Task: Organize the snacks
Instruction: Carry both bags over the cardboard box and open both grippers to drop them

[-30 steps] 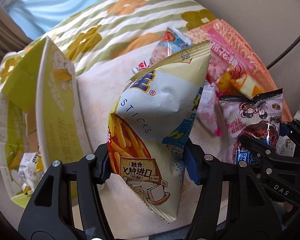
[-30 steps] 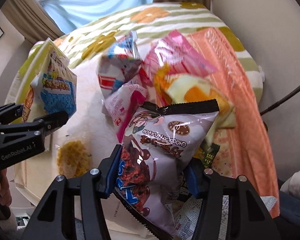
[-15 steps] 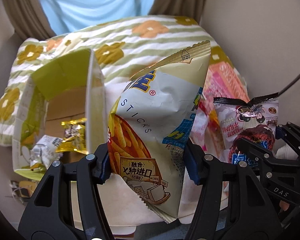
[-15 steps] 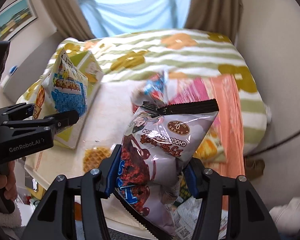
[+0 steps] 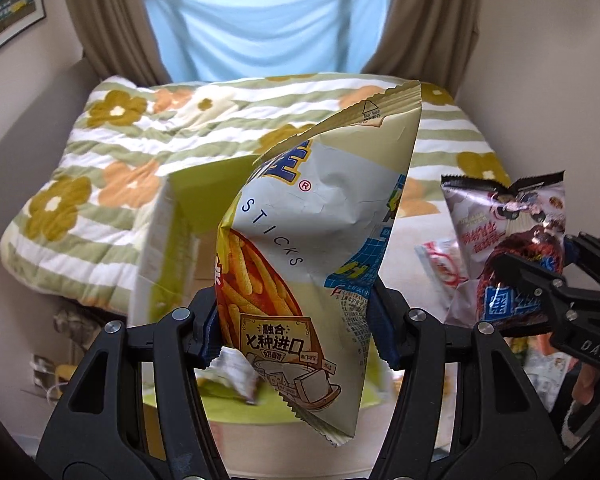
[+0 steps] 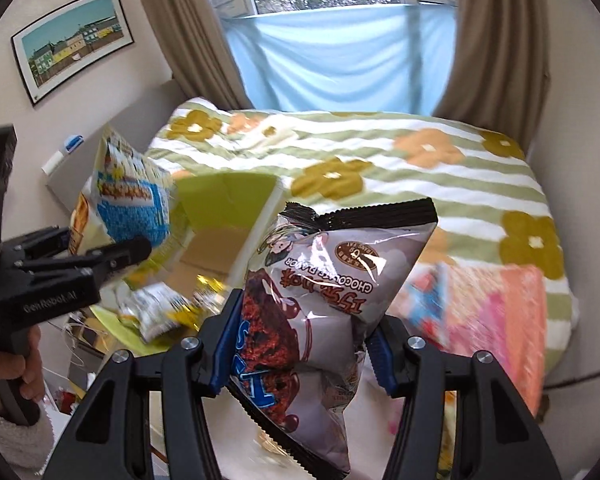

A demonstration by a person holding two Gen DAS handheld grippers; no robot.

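My left gripper [image 5: 296, 332] is shut on a pale bag of snack sticks [image 5: 320, 224] and holds it in the air above the open green cardboard box [image 5: 172, 240]. The same bag [image 6: 128, 196] and the left gripper [image 6: 112, 256] show in the right wrist view, at the left. My right gripper [image 6: 300, 348] is shut on a silver chocolate-flavour snack bag [image 6: 332, 288], held up to the right of the box [image 6: 228, 208]. That bag also shows in the left wrist view [image 5: 504, 240].
Several small packets [image 6: 168, 308] lie inside the box. More snack bags [image 6: 480, 312] lie blurred on the table at the right. A flowered green-striped quilt [image 6: 380, 152] covers the bed behind. A window with curtains [image 6: 340, 52] is at the back.
Both grippers have risen and tilted up with their bags. The view has swung from the table to the bed and window, and the box now lies under the left bag.
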